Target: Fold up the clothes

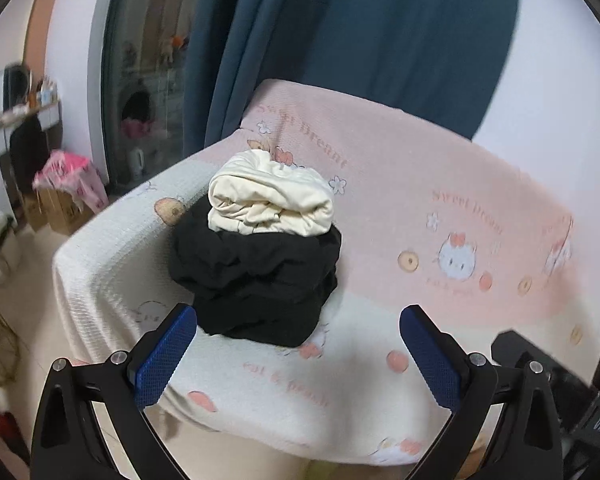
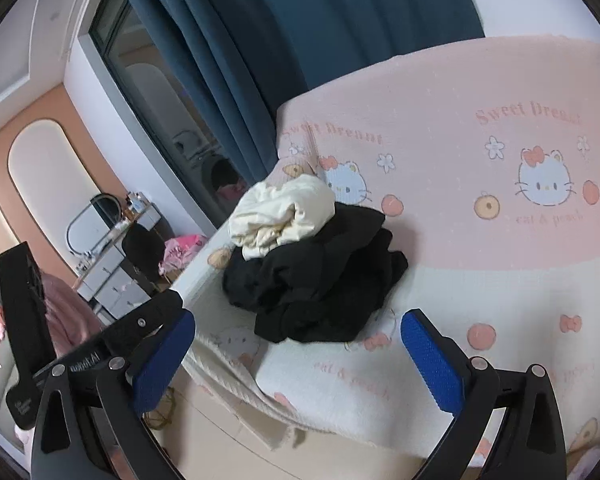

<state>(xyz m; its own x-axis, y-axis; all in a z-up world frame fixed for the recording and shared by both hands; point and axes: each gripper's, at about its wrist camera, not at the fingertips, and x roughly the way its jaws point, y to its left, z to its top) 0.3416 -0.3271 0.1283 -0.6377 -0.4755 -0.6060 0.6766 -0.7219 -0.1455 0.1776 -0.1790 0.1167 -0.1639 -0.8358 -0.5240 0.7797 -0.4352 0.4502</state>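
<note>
A folded cream garment [image 1: 270,198] lies on top of a folded black garment [image 1: 260,280], stacked on a sofa covered with a pink and white cartoon-cat blanket [image 1: 440,208]. My left gripper [image 1: 298,320] hovers just in front of the stack, open, with nothing between its blue pads. In the right wrist view the same cream garment [image 2: 284,212] tops the black garment [image 2: 320,280]. My right gripper [image 2: 298,332] stands open wide in front of the pile, holding nothing. Part of the left gripper's black body [image 2: 112,340] shows at the lower left of that view.
Blue curtains [image 1: 340,40] hang behind the sofa beside a glass door [image 1: 148,100]. A dressing table with a mirror [image 2: 96,220] and a black chair [image 2: 140,248] stand at the left, with cardboard boxes and pink bags [image 1: 68,188] on the floor. A person in pink [image 2: 68,312] is at the left edge.
</note>
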